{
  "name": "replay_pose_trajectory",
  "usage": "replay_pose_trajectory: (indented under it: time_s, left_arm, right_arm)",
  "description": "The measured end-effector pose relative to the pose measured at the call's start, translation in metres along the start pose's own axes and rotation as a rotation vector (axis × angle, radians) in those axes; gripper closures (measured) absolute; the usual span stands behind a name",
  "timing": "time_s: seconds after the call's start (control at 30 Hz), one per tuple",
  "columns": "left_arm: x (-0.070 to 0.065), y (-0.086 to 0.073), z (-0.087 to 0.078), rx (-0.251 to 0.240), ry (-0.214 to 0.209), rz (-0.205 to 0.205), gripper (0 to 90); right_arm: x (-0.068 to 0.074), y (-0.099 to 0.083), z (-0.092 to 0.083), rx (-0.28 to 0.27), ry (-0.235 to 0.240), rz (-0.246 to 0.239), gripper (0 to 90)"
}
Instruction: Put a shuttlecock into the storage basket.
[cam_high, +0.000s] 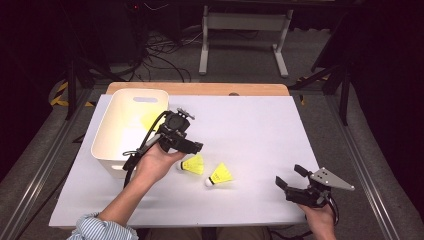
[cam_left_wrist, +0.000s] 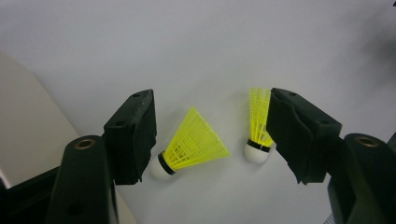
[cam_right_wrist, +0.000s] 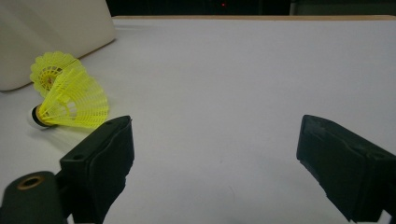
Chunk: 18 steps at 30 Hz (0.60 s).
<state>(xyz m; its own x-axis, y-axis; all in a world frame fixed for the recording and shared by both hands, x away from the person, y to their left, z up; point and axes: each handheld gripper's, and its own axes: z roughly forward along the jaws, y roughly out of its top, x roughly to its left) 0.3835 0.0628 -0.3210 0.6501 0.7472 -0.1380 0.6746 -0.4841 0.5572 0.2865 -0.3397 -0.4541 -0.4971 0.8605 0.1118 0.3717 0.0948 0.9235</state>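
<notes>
Two yellow shuttlecocks with white cork heads lie on the white table top. My left gripper (cam_high: 192, 148) hovers over the nearer-left shuttlecock (cam_high: 194, 165), held in a hand, jaws wide and open. In the left gripper view that shuttlecock (cam_left_wrist: 191, 144) lies on the table between the jaws of my left gripper (cam_left_wrist: 210, 105), its cork close to the left pad. The second shuttlecock (cam_left_wrist: 259, 126) lies partly hidden behind the right jaw. That second shuttlecock (cam_high: 220, 175) sits a little to the right. My right gripper (cam_high: 290, 176) rests open near the front right edge, nothing between its fingers.
A white plastic bin (cam_high: 131, 127) stands at the table's left, with a yellow shuttlecock (cam_high: 150, 120) inside. In the right gripper view the bin (cam_right_wrist: 51, 32) and both shuttlecocks (cam_right_wrist: 72, 105) lie off to the left of my right gripper (cam_right_wrist: 217, 130). Cables and stand legs lie beyond the far edge.
</notes>
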Motion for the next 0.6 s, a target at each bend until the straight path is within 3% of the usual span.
replay_pose_trajectory:
  time_s: [0.6]
  left_arm:
    - [-0.0046,-0.0004,0.0091,0.016,-0.008,-0.005,35.4]
  right_arm:
    - [0.0000,0.0001,-0.0004,-0.002,0.000,0.000,11.9]
